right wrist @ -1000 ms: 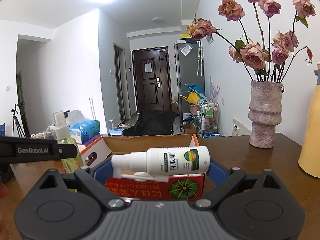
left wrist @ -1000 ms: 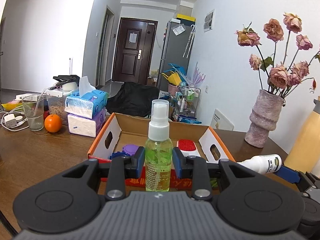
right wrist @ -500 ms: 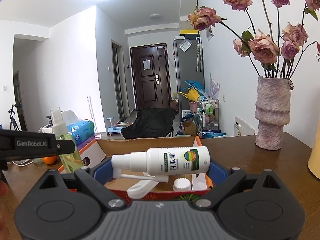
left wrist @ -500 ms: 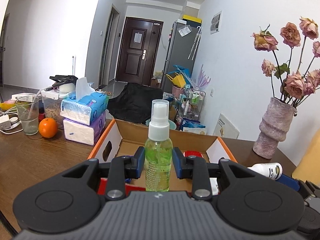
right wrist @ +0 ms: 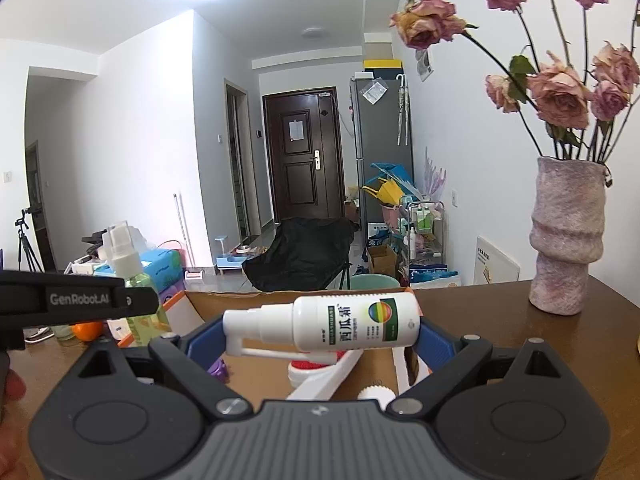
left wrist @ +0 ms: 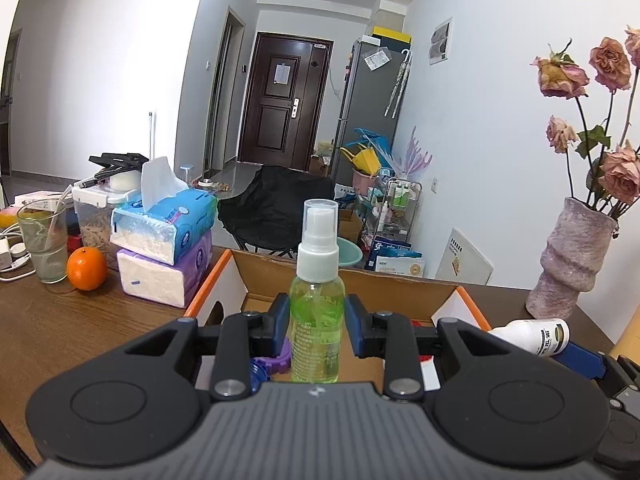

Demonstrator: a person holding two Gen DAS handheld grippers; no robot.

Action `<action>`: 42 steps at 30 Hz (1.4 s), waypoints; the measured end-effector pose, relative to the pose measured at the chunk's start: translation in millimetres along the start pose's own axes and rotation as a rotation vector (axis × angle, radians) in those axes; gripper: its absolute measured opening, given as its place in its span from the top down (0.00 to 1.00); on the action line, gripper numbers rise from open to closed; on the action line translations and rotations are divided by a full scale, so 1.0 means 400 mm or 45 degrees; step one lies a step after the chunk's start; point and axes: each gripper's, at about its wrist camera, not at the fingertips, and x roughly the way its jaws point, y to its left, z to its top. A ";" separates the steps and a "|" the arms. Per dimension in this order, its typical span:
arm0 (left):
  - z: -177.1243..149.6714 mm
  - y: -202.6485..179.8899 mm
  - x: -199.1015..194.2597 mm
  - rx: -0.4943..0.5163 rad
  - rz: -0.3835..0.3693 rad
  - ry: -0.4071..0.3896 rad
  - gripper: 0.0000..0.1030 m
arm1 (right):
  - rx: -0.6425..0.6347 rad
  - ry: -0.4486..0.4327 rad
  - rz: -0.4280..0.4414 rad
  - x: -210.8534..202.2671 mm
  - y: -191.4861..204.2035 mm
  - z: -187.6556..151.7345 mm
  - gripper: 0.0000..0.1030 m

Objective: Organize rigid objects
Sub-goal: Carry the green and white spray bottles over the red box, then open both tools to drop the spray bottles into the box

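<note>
The left claw grips an upright green bottle. The right claw clamps a white bottle sideways above the box.

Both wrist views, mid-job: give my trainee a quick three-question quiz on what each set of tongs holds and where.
1. True or false: the left tongs hold the green spray bottle upright.
2. How does the white spray bottle lie in the right tongs? A) upright B) sideways, nozzle toward the left C) nozzle pointing down
3. Fill in: both bottles hang over the open cardboard ____.

Key:
1. True; its white pump top points straight up.
2. B.
3. box; a purple piece and a red and white item already lie inside.
</note>
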 end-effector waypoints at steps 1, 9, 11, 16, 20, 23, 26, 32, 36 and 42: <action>0.002 0.001 0.007 0.002 0.001 0.000 0.70 | -0.003 0.001 0.001 0.009 0.002 0.002 0.06; 0.019 0.006 0.069 0.016 0.019 0.004 0.70 | -0.025 0.029 0.009 0.075 0.018 0.004 0.06; 0.023 0.006 0.082 0.021 0.024 0.006 0.70 | -0.029 0.035 0.008 0.087 0.021 0.005 0.06; 0.030 0.008 0.117 0.036 0.034 0.014 0.70 | -0.037 0.042 0.002 0.119 0.021 0.012 0.06; 0.033 0.015 0.145 0.047 0.048 0.023 0.70 | -0.044 0.049 -0.003 0.139 0.026 0.018 0.06; 0.035 0.021 0.164 0.049 0.059 0.034 0.70 | -0.055 0.064 -0.007 0.155 0.032 0.018 0.06; 0.036 0.026 0.180 0.052 0.077 0.039 0.70 | -0.064 0.076 -0.011 0.167 0.035 0.018 0.06; 0.039 0.036 0.209 0.063 0.096 0.052 0.70 | -0.083 0.095 -0.010 0.198 0.037 0.020 0.06; 0.039 0.037 0.225 0.079 0.103 0.057 0.70 | -0.094 0.112 -0.013 0.217 0.042 0.018 0.06; 0.036 0.040 0.240 0.086 0.111 0.073 0.70 | -0.104 0.127 -0.015 0.234 0.042 0.024 0.06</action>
